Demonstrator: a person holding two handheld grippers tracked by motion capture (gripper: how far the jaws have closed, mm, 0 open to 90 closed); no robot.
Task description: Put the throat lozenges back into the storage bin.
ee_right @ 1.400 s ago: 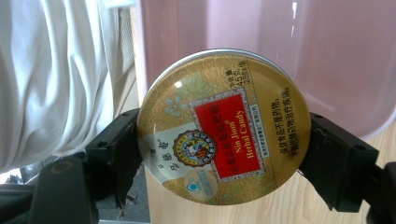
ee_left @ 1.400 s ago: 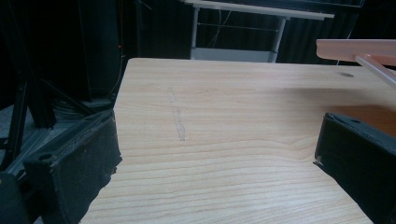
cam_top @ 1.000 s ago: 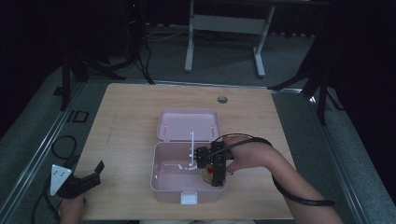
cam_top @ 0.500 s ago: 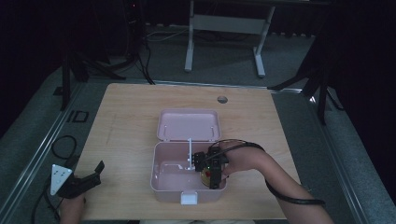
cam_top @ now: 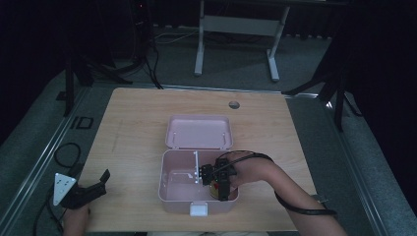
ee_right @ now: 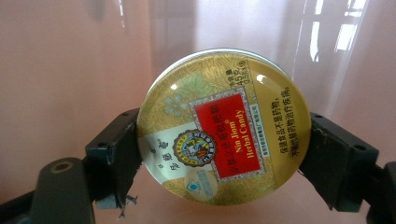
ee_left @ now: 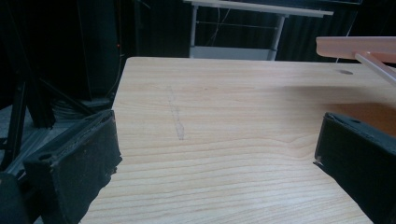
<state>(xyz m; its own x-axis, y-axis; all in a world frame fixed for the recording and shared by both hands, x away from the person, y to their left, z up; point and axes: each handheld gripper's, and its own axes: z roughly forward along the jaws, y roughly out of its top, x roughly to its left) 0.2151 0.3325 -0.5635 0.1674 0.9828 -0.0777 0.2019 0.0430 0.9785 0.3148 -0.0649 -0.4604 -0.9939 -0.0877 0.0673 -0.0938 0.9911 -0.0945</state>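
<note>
The right gripper (cam_top: pixel 220 183) has its jaws clamped on the sides of a round gold candy tin (ee_right: pixel 223 127), inside the open pink plastic box (cam_top: pixel 169 189) near the table's (cam_top: pixel 133 123) front edge. The left gripper (cam_top: pixel 81 192), at the front left corner, holds its jaws wide apart over bare wood, gripping nothing.

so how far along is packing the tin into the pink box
The pink box already stands open, lid folded back. In hand: the right tongs grip the gold candy tin inside the box's right compartment. Left to do: release it and likely shut the lid. The left tongs idle open at the table edge.
</note>
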